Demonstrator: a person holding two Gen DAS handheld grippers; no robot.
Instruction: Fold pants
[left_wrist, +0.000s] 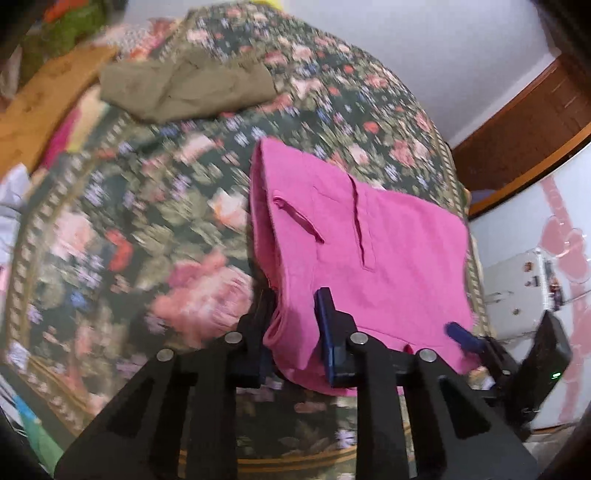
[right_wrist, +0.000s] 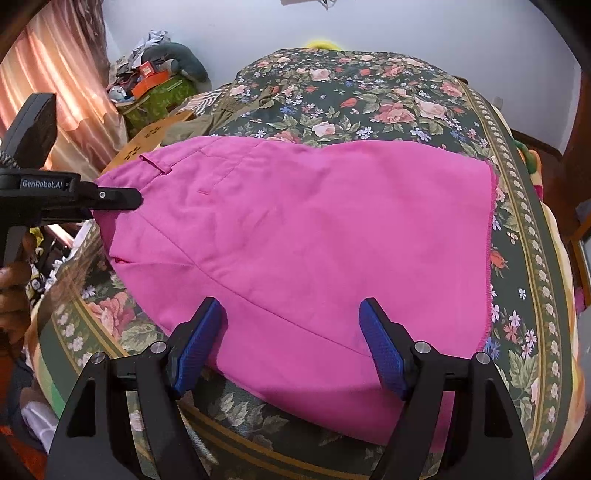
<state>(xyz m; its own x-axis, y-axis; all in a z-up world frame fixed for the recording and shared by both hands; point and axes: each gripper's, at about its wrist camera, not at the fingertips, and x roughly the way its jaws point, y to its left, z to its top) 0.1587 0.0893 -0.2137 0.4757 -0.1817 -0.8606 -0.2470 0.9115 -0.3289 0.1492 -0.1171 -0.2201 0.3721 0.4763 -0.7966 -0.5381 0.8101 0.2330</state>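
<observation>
Bright pink pants (right_wrist: 314, 236) lie folded on a bed with a dark floral cover (right_wrist: 369, 92). My left gripper (left_wrist: 295, 325) is shut on the waistband edge of the pants (left_wrist: 354, 236) and holds it slightly raised; it also shows at the left in the right wrist view (right_wrist: 125, 199), at the waistband corner. My right gripper (right_wrist: 291, 343) is open, its blue pads (right_wrist: 384, 350) spread over the near edge of the pants, gripping nothing. It shows at the right in the left wrist view (left_wrist: 461, 334).
An olive-green garment (left_wrist: 184, 88) lies crumpled at the far side of the bed. A wooden board (left_wrist: 44, 103) and cluttered boxes (right_wrist: 155, 88) stand left of the bed. A wall is behind, and a wooden door frame (left_wrist: 524, 133) at the right.
</observation>
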